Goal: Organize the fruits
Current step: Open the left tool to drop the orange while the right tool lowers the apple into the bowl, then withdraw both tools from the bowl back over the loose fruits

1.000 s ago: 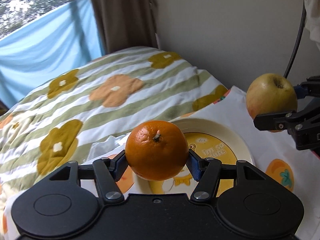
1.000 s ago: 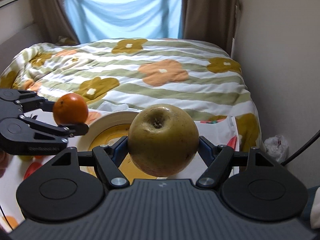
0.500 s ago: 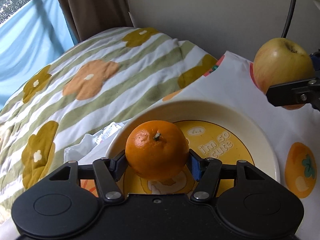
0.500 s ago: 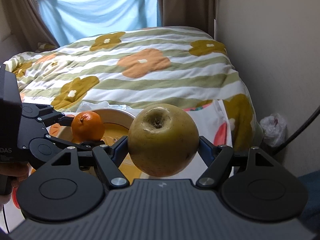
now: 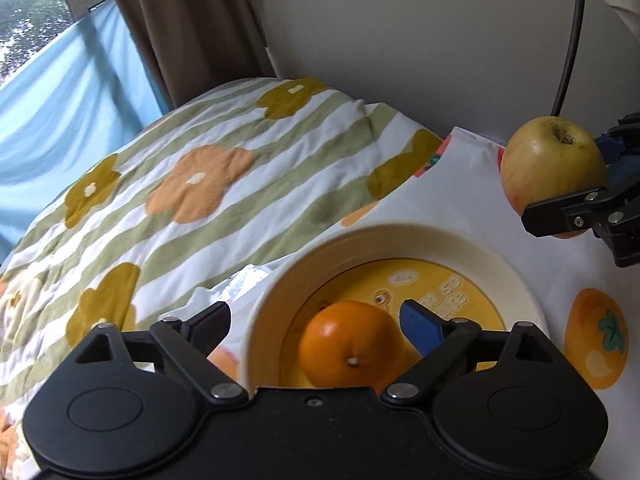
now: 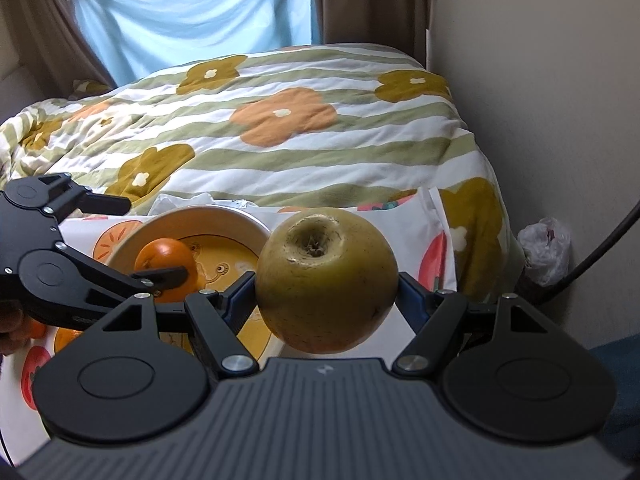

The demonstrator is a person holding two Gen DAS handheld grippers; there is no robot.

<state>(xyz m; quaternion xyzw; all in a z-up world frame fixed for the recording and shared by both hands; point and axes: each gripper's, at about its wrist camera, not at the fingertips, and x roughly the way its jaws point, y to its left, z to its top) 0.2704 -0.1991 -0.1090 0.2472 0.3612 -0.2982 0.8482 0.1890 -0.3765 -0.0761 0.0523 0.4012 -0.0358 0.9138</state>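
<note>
An orange lies in a cream plate with a yellow centre. My left gripper straddles it with its jaws opening wide. The left finger is well clear of the fruit and the blue right pad sits close beside it. From the right wrist view the same orange rests in the plate between the left gripper's spread fingers. My right gripper is shut on a yellow-green apple, held in the air to the right of the plate; the left wrist view also shows that apple.
The plate sits on a white cloth with persimmon prints. A bed with a striped flower quilt lies beyond it. A wall and a black cable run along the right, with a plastic bag on the floor.
The left gripper came down over the plate and spread its jaws, letting the orange settle in the plate. The right gripper still holds the apple, slightly lower than at first.
</note>
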